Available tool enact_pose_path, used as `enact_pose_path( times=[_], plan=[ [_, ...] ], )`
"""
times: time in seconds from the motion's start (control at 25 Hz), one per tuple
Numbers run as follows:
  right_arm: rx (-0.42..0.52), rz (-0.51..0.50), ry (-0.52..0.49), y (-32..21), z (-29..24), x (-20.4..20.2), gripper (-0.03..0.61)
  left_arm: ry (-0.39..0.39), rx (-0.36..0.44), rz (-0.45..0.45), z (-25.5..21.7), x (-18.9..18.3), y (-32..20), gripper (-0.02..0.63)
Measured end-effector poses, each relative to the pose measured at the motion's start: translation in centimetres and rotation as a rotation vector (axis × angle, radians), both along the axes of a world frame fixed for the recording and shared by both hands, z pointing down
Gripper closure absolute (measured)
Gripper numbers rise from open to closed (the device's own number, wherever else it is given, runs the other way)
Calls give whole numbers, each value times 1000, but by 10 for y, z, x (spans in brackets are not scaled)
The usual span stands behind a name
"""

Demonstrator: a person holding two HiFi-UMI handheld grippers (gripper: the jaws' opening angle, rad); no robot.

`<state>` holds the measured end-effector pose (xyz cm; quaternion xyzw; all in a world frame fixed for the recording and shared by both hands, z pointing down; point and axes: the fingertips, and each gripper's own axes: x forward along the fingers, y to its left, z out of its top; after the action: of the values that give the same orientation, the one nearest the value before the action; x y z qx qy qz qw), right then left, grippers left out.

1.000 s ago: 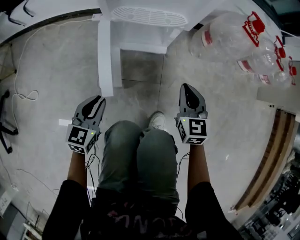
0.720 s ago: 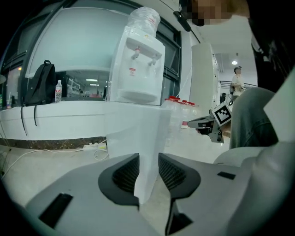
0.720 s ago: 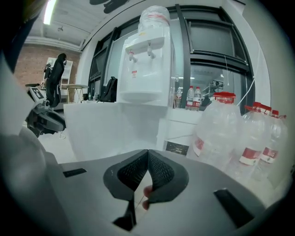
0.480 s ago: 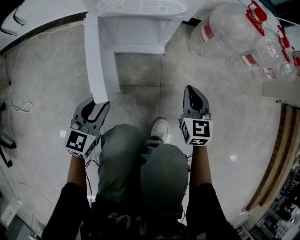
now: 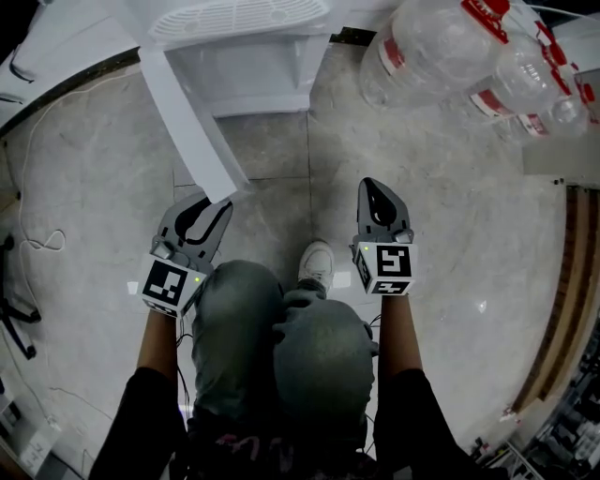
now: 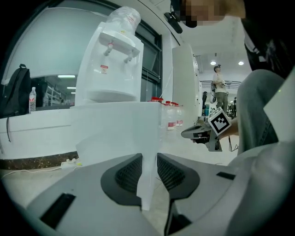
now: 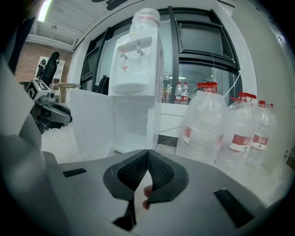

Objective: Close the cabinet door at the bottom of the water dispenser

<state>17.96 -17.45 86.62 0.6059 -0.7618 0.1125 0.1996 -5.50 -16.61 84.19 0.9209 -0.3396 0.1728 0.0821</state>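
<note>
Looking down, head view: the cabinet door [image 5: 192, 131] stands swung out from the base of the water dispenser [image 5: 239, 21]. Its free edge sits in my left gripper [image 5: 208, 208]. My right gripper [image 5: 377, 199] hangs well apart, over bare floor [image 5: 94, 169].
Room, head view: the bottles [image 5: 427, 47] lie right of the dispenser, and I judge them outside the door's arc. My knee [image 5: 239, 291] and shoe [image 5: 314, 258] are near the free edge, so I keep them back.
Left gripper view: the pads [image 6: 128, 171] sit on both faces of the thin white panel. The hold is at the edge farthest from the hinge, which looks like the best leverage.
Handling (judgement): a light, stiff, smooth sheet, likely slippery. I would steer it gently rather than yank.
Right gripper view: the jaws are pressed together with nothing between them. The cabinet opening [image 7: 131, 131] shows past the door and looks unobstructed.
Edge to watch: the panel's lower corner rides just above the floor, and I must release before the latch side meets the frame.
</note>
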Motion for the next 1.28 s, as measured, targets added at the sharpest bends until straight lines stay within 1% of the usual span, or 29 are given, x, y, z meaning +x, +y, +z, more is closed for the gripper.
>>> enact_pose_path(
  times=[0.08,0.16,0.28,0.52,0.64,0.76,0.92,1.12,1.28],
  plan=[
    [-8,-6,0,1,4,2,565,-19,9,31,1,13,-4,500],
    [-15,-9,-1,1,7,7,565,-22,11,60,1,26,-9,500],
    [-12,9,-13,-4,9,18,565,-11,14,98,0,47,-20,500],
    [-8,20,-18,-15,16,34,565,25,2,135,2,81,-51,496],
    [-8,34,-23,-23,21,44,565,26,31,171,4,101,-71,495],
    [-13,41,-20,-28,28,53,565,40,54,184,4,120,-94,495],
    [-27,48,-17,-34,40,63,565,17,57,171,16,132,-128,495],
    [-42,38,-14,-44,52,68,565,27,67,141,22,146,-169,496],
    [-50,31,-8,-51,60,74,565,51,39,68,38,146,-205,496]
  ],
)
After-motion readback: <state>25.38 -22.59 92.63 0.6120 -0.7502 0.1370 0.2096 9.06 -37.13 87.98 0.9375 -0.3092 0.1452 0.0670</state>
